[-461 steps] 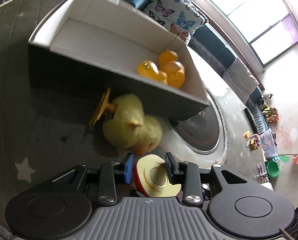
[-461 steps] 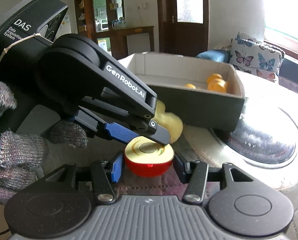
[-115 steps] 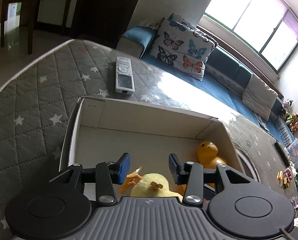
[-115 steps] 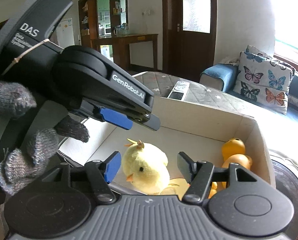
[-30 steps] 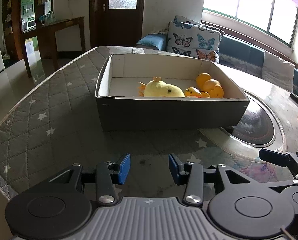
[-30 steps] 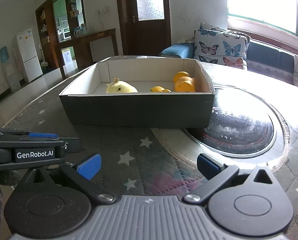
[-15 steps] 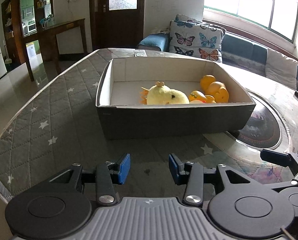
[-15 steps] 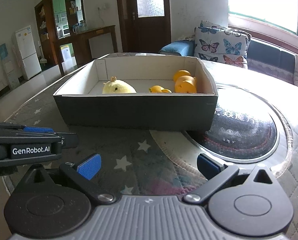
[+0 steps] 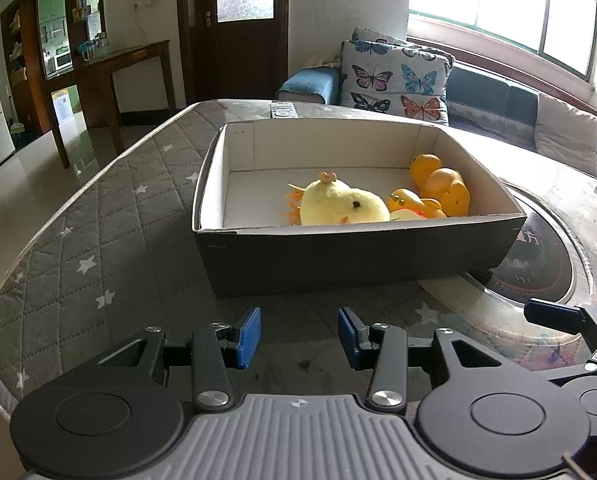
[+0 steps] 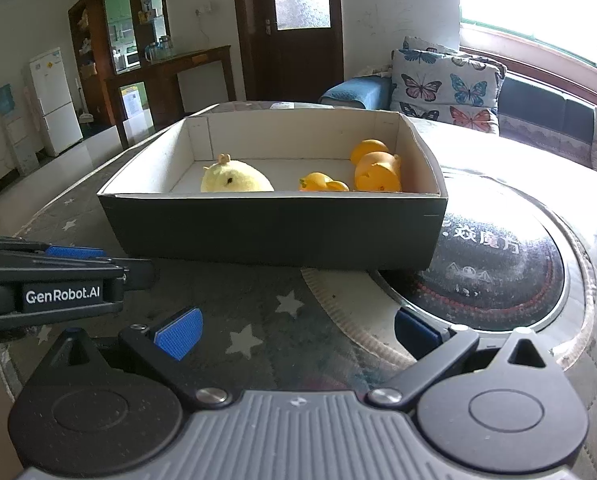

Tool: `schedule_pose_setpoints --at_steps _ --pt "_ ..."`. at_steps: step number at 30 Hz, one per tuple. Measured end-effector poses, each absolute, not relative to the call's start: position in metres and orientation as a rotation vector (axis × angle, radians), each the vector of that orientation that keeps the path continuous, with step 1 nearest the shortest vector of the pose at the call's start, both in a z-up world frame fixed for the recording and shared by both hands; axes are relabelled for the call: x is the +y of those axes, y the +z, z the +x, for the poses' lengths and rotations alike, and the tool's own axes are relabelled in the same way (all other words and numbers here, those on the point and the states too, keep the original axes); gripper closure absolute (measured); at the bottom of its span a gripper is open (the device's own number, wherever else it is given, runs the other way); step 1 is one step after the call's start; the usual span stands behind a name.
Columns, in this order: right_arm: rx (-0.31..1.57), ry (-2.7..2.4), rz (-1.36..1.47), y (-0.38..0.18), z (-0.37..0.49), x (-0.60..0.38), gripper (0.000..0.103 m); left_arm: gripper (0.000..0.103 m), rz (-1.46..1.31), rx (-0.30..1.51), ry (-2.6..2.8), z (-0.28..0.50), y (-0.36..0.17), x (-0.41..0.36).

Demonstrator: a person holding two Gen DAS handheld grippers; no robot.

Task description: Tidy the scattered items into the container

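Quilted table (image 9: 98, 208), box (image 9: 358, 252) mid-table holding chick (image 9: 342, 204) and ducks (image 9: 438, 188). Left gripper (image 9: 298, 334) and right gripper (image 10: 294, 330) both empty, jaws spread. Risk: bumping box while withdrawing, shifting it.

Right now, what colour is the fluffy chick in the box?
Pale yellow, with an orange crest; the plush chick shows best in the left wrist view.

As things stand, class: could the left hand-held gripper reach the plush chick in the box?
Probably yes. The left hand-held gripper is open and empty, the box has no lid, and the plush chick lies uncovered; only the near wall must be cleared.
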State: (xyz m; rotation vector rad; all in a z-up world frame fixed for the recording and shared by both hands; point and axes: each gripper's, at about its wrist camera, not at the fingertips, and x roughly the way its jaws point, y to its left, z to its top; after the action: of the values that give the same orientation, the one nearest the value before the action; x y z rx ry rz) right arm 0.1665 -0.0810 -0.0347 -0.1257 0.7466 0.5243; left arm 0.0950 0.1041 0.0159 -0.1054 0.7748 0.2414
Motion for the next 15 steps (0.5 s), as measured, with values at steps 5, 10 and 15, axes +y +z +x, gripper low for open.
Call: schedule_pose_setpoints --at_steps 5,10,15 --pt "0.752 0.523 -0.124 -0.036 0.171 -0.080 0.000 0.058 -0.101 0.778 0.242 0.101 0.015 0.105" --pt "0.756 0.520 -0.120 -0.037 0.176 -0.078 0.000 0.058 -0.095 0.778 0.239 0.105 0.016 0.104" --pt "0.759 0.517 -0.119 -0.037 0.180 -0.077 0.000 0.058 -0.093 0.782 0.241 0.108 0.016 0.104"
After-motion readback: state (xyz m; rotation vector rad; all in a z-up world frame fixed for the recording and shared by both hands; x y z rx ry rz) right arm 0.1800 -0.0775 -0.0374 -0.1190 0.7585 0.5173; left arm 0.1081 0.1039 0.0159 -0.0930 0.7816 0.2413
